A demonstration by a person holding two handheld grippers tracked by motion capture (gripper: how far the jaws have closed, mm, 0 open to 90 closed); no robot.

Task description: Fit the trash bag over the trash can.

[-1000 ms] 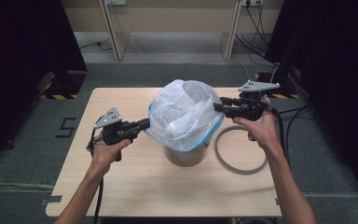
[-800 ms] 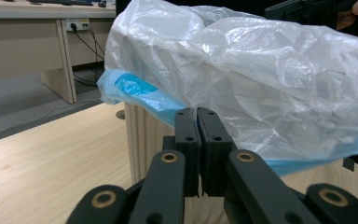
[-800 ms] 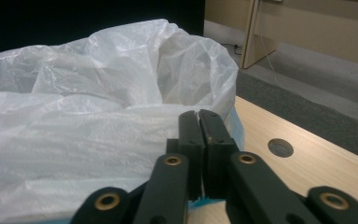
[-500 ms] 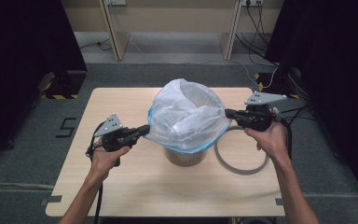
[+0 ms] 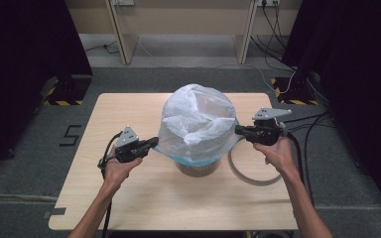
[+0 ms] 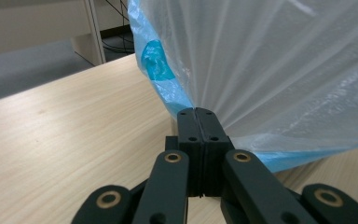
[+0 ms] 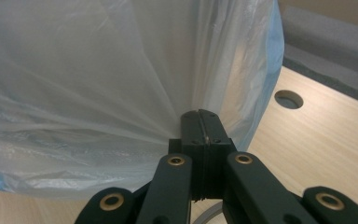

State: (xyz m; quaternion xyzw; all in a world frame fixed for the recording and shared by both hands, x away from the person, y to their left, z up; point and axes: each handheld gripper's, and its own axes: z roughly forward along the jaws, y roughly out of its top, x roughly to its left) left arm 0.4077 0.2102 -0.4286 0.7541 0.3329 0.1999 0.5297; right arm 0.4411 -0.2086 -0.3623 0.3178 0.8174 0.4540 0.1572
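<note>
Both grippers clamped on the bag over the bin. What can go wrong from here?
1. The plastic bag is thin, and the film fans into tight pleats at the left gripper and the right gripper. More pull may tear it or slip it free.
2. The bin stands unheld under the bag, so an uneven pull might tip or drag it.
3. The ring lies beside the bin and might snag the hem.

A translucent white plastic bag with a blue hem drapes over a round brown bin at the middle of the pale wooden table. A grey ring lies flat just right of the bin. The left gripper sits at the bag's left side, the right gripper at its right.
</note>
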